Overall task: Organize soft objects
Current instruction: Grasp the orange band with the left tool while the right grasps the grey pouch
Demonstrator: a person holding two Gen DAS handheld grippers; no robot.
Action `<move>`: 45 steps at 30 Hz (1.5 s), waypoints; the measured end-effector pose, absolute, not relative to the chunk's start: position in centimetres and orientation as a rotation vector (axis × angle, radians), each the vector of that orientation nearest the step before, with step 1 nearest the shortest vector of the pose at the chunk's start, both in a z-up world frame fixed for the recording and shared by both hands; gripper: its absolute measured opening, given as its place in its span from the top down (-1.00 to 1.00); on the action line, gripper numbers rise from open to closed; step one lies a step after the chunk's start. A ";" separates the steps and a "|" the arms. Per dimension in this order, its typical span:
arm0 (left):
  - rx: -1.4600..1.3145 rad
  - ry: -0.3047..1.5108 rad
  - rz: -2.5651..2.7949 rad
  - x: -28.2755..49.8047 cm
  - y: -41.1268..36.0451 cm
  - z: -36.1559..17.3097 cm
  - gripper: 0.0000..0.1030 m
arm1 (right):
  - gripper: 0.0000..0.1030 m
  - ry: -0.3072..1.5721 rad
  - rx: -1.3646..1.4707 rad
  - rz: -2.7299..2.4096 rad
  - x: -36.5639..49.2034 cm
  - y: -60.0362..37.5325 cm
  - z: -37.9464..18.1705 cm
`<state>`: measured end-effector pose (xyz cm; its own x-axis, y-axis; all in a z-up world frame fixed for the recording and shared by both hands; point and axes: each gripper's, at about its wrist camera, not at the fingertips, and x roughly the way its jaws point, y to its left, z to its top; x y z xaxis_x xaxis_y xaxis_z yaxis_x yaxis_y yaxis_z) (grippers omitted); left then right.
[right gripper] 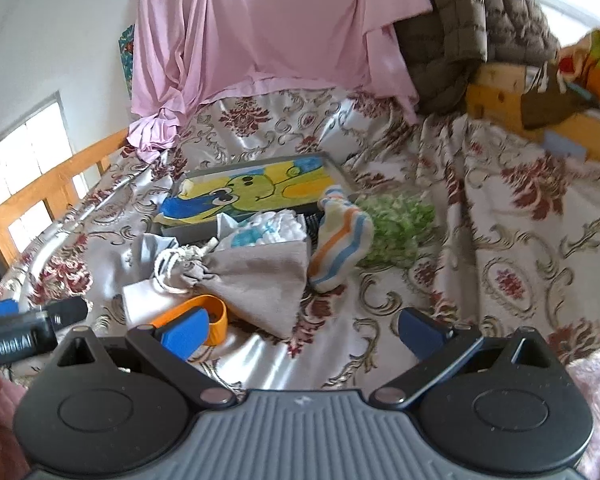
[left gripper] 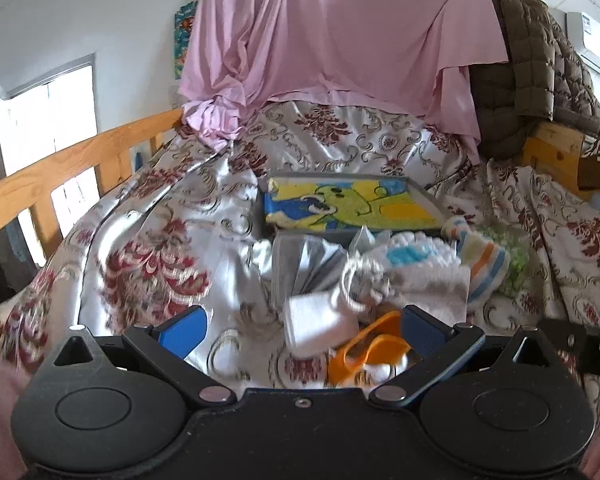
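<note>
A heap of soft things lies on the flowered bedspread. It holds a beige drawstring pouch, a striped sock, a white and blue crocheted piece, a green fluffy item, a white cloth and an orange strap. Behind it sits a grey tray lined with a yellow and blue cartoon cloth. My left gripper is open, with the white cloth and the orange strap just beyond its fingers. My right gripper is open in front of the pouch, holding nothing.
A pink sheet hangs at the back and a brown quilted jacket is draped over the right. A wooden bed rail runs along the left. The right gripper's body shows at the left view's right edge.
</note>
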<state>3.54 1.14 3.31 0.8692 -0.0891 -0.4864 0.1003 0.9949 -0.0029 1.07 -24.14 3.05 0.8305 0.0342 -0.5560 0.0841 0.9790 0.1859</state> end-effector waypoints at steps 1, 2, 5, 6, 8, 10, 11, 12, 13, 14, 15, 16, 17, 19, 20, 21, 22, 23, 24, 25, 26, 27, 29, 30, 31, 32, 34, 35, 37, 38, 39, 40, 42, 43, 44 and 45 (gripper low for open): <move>0.029 0.510 -0.111 4.2 1.2 3.7 -0.99 | -0.99 0.596 0.208 -0.019 1.5 -24.3 3.1; 0.039 0.510 -0.119 4.9 1.2 4.0 -0.99 | -0.99 0.599 0.202 -0.010 2.0 -24.3 3.1; 0.066 0.530 -0.182 7.3 1.6 4.6 -0.99 | -0.99 0.604 0.157 0.018 3.8 -24.0 3.4; 0.070 0.548 -0.217 8.1 1.7 4.6 -0.99 | -0.99 0.601 0.140 0.025 4.3 -23.9 3.4; 0.070 0.605 -0.282 9.5 1.9 4.4 -0.99 | -0.99 0.584 0.074 0.040 5.7 -23.7 3.8; 0.080 0.647 -0.355 10.6 1.7 4.1 -0.99 | -0.99 0.563 0.015 0.052 7.2 -23.7 4.3; 0.096 0.656 -0.382 10.9 1.5 3.9 -0.99 | -0.99 0.560 -0.003 0.060 7.9 -23.8 4.5; 0.117 0.661 -0.404 11.2 1.2 3.6 -0.99 | -0.99 0.561 -0.022 0.076 8.9 -24.0 4.6; 0.143 0.665 -0.426 11.5 0.7 3.3 -0.99 | -0.99 0.564 -0.036 0.094 9.6 -24.2 4.6; 0.168 0.667 -0.450 11.7 0.2 2.8 -0.99 | -0.99 0.575 -0.062 0.138 10.6 -24.2 4.6; 0.194 0.670 -0.465 11.9 -0.3 2.4 -0.99 | -0.99 0.594 -0.091 0.189 11.6 -24.2 4.4; 0.223 0.678 -0.477 12.1 -0.9 1.9 -0.99 | -0.99 0.601 -0.114 0.229 12.1 -24.1 4.2; 0.249 0.691 -0.490 12.3 -1.4 1.3 -0.99 | -0.99 0.600 -0.160 0.282 12.7 -23.8 3.9; 0.283 0.718 -0.510 12.8 -2.0 0.3 -0.99 | -0.99 0.596 -0.256 0.339 13.1 -22.9 3.1; 0.291 0.731 -0.518 13.0 -2.2 -0.1 -0.99 | -0.99 0.599 -0.328 0.372 13.3 -22.2 2.5; 0.294 0.747 -0.528 13.3 -2.2 -0.4 -0.99 | -0.99 0.592 -0.385 0.392 13.4 -21.6 1.9; 0.292 0.763 -0.540 13.6 -2.4 -0.8 -0.99 | -0.99 0.585 -0.433 0.402 13.4 -21.1 1.3; 0.288 0.778 -0.555 13.9 -2.4 -1.1 -0.99 | -0.99 0.584 -0.471 0.414 13.5 -20.7 0.7; 0.286 0.794 -0.570 14.2 -2.5 -1.5 -0.99 | -0.99 0.588 -0.491 0.428 13.6 -20.4 0.2; 0.290 0.809 -0.579 14.4 -2.6 -1.8 -0.99 | -0.99 0.597 -0.503 0.445 13.8 -20.1 -0.3; 0.298 0.824 -0.588 14.6 -2.9 -2.2 -0.99 | -0.99 0.605 -0.516 0.461 13.8 -20.0 -0.8; 0.308 0.838 -0.598 14.9 -3.1 -2.6 -0.99 | -0.99 0.606 -0.532 0.468 14.1 -20.0 -1.2; 0.331 0.860 -0.620 15.1 -3.6 -3.4 -0.98 | -0.99 0.578 -0.589 0.477 14.1 -19.3 -1.9; 0.343 0.863 -0.630 15.2 -3.7 -3.6 -0.98 | -0.99 0.562 -0.615 0.486 14.2 -19.0 -2.3; 0.359 0.859 -0.637 15.2 -3.9 -3.9 -0.97 | -0.99 0.551 -0.633 0.493 14.2 -18.9 -2.5; 0.375 0.855 -0.642 15.2 -4.1 -4.1 -0.96 | -0.96 0.538 -0.659 0.502 14.2 -18.5 -2.8; 0.393 0.860 -0.649 15.4 -4.2 -4.4 -0.89 | -0.92 0.516 -0.701 0.520 14.3 -18.1 -3.3; 0.392 0.872 -0.654 15.6 -4.2 -4.6 -0.84 | -0.92 0.508 -0.723 0.529 14.3 -17.9 -3.6; 0.379 0.890 -0.657 15.9 -4.0 -4.9 -0.76 | -0.91 0.498 -0.755 0.545 14.3 -17.4 -4.0; 0.370 0.900 -0.658 16.1 -3.9 -5.0 -0.74 | -0.91 0.491 -0.770 0.547 14.3 -17.2 -4.2; 0.361 0.909 -0.658 16.3 -3.8 -5.1 -0.72 | -0.91 0.487 -0.783 0.547 14.5 -17.1 -4.3; 0.353 0.918 -0.659 16.4 -3.7 -5.2 -0.69 | -0.91 0.485 -0.792 0.546 14.7 -17.0 -4.5; 0.344 0.939 -0.661 16.8 -3.7 -5.4 -0.65 | -0.90 0.493 -0.788 0.549 15.1 -17.1 -4.6; 0.342 0.947 -0.660 16.9 -3.7 -5.6 -0.59 | -0.84 0.500 -0.787 0.552 15.2 -17.2 -4.6; 0.339 0.955 -0.660 17.0 -3.7 -5.7 -0.52 | -0.77 0.507 -0.788 0.560 15.3 -17.2 -4.6; 0.335 0.963 -0.662 17.0 -3.6 -5.7 -0.49 | -0.74 0.513 -0.790 0.570 15.2 -17.3 -4.6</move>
